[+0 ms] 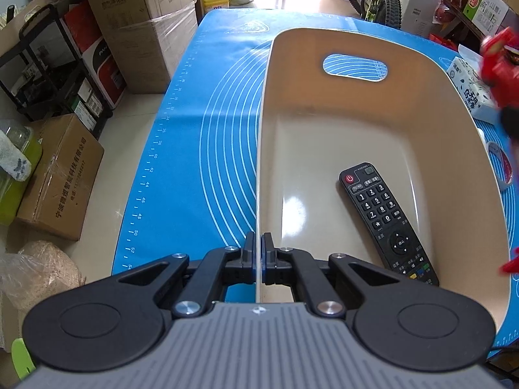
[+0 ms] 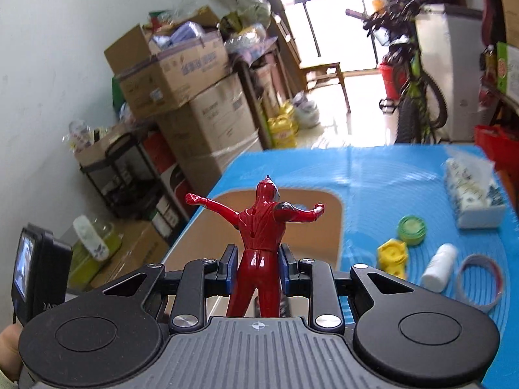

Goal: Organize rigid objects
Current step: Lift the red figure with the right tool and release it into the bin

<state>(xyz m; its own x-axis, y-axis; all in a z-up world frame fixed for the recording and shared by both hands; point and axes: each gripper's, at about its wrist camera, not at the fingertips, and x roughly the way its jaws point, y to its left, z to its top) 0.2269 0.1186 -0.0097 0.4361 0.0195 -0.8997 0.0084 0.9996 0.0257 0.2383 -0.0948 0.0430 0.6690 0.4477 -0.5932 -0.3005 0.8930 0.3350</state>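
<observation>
Right gripper (image 2: pixel 256 264) pinches the glossy red plastic hero figure (image 2: pixel 259 227) at the hips, upright; the beige plastic bin (image 1: pixel 356 107) lies ahead-left, rim clamped by the left gripper (image 1: pixel 258 253).

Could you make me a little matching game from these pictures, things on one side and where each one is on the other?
Things:
1. red figure
2. remote control
3. beige bin
4. white bottle

Places:
A. lying inside the bin
B. lying on the blue mat
C. clamped in the right gripper
D. its wall pinched by the left gripper

Pairs: 1-C, 2-A, 3-D, 4-B
</observation>
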